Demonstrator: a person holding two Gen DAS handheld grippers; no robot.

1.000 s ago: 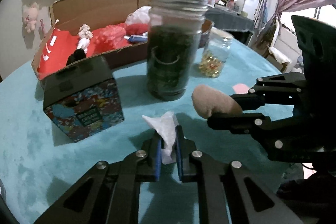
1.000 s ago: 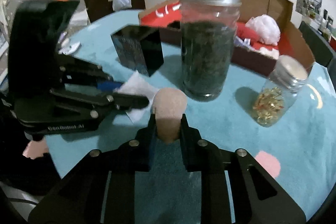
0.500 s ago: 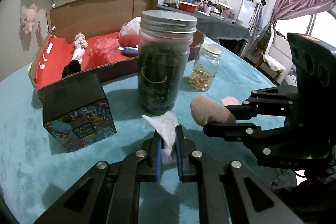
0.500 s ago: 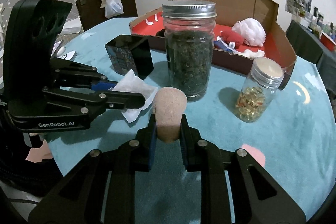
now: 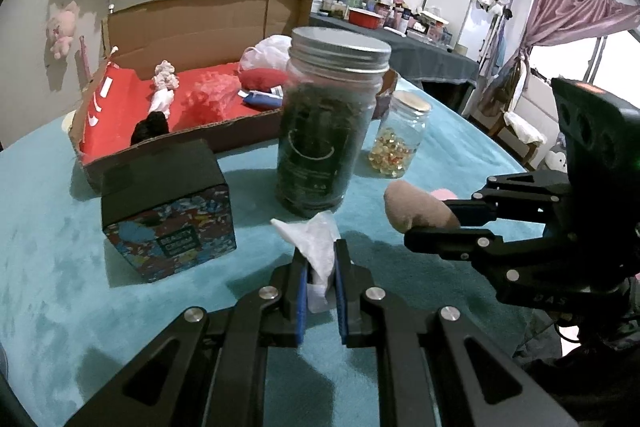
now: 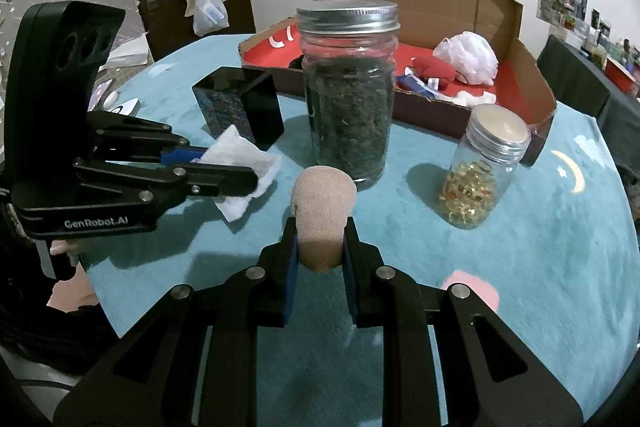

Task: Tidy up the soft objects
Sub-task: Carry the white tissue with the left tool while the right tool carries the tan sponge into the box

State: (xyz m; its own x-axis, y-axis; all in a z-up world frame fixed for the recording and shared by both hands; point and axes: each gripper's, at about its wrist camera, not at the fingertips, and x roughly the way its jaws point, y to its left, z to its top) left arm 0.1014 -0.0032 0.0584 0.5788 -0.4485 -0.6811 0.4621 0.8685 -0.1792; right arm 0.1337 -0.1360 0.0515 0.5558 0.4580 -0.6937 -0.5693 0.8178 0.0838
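The lower part of the white tissue [image 5: 316, 247] is pinched out of sight between the left gripper [image 5: 320, 279] pads, and the bottom of the tan soft object [image 6: 323, 215] hides the same way inside the right gripper [image 6: 319, 267]. The tall jar [image 5: 324, 131] covers part of the cardboard box [image 5: 192, 27] behind it. Items on the far counter [image 5: 420, 47] are too small to name.
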